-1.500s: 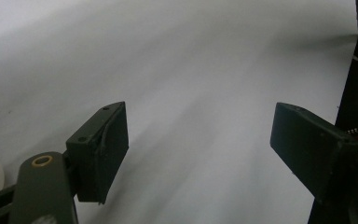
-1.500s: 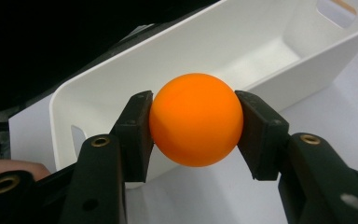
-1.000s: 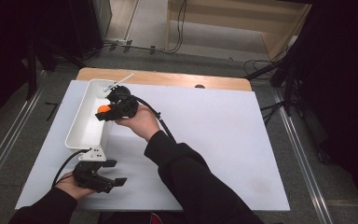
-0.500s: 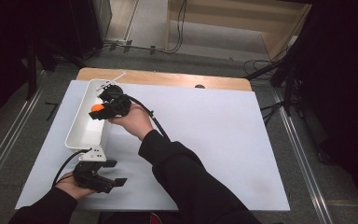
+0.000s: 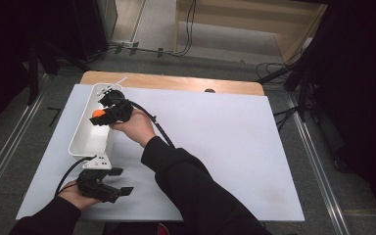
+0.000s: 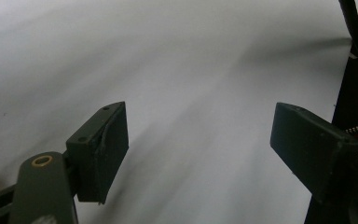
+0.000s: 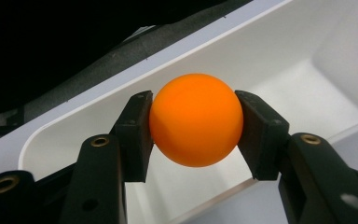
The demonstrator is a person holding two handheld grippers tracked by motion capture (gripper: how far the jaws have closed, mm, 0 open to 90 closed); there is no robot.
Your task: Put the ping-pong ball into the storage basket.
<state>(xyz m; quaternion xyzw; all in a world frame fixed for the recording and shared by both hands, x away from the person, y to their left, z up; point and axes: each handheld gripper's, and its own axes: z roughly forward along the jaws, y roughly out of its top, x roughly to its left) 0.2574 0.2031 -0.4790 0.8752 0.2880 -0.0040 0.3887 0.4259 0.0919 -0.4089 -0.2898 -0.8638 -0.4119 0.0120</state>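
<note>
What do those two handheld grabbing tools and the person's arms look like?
Both are black. The left gripper has two flat, blocky jaws, with brass-ringed holes showing in the gripper views. A thick black cable trails from the right gripper, a thinner one from the left. The person wears black long sleeves.

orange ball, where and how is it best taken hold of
Grip the orange ball across its widest middle, one pad on each opposite side, as the right tool does now over the white tray. It is round and smooth, so any grip off the middle would likely squeeze it out. Once it lies in the tray, come from above, since the walls block the sides.
</note>
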